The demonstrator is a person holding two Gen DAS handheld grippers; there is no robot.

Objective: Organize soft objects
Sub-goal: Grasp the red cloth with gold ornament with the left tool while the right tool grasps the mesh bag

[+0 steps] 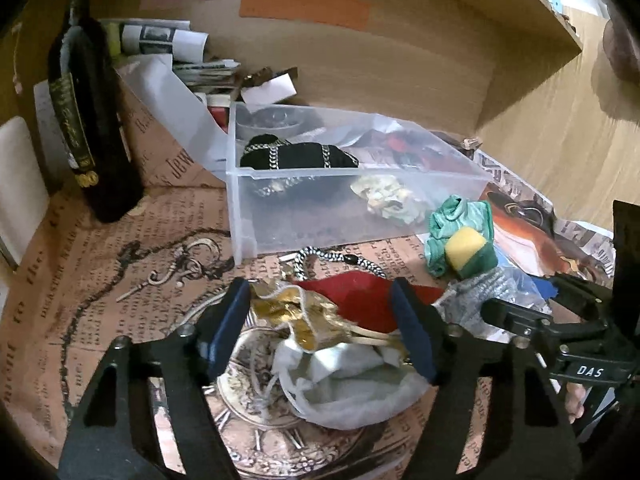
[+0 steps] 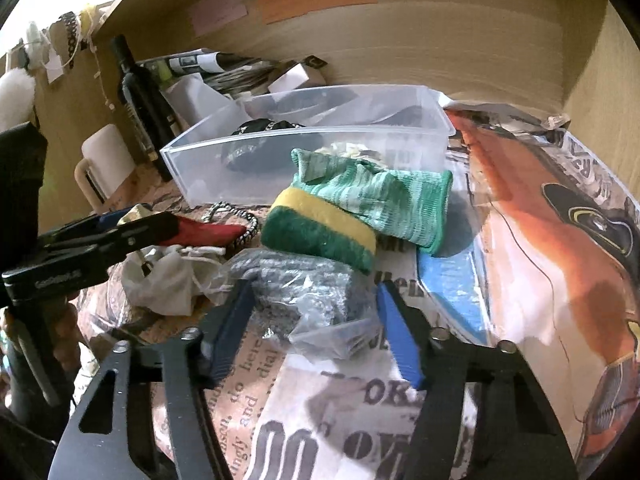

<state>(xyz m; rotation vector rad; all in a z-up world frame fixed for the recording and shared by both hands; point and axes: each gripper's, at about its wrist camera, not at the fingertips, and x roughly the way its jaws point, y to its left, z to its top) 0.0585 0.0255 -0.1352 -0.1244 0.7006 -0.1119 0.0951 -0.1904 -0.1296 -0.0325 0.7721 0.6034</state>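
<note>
My left gripper (image 1: 320, 320) is open, its jaws astride a gold pouch (image 1: 296, 316) and a white drawstring pouch (image 1: 352, 380), with a red cloth (image 1: 356, 300) just beyond. My right gripper (image 2: 316, 320) is open around a grey knit item in a clear plastic bag (image 2: 316, 292). A green-and-yellow wristband (image 2: 320, 228) and a green striped sock (image 2: 384, 200) lie beyond it. The clear plastic bin (image 1: 360, 208) holds a black pouch with silver chain (image 1: 300, 156) and a crumpled pale cloth (image 1: 388, 196).
A dark bottle (image 1: 88, 120) stands at the left. Papers and small boxes (image 1: 192, 64) are stacked behind the bin. Chains and a metal hook (image 1: 180, 268) lie on the newsprint-covered shelf floor. A wooden back wall (image 1: 360, 60) closes the shelf.
</note>
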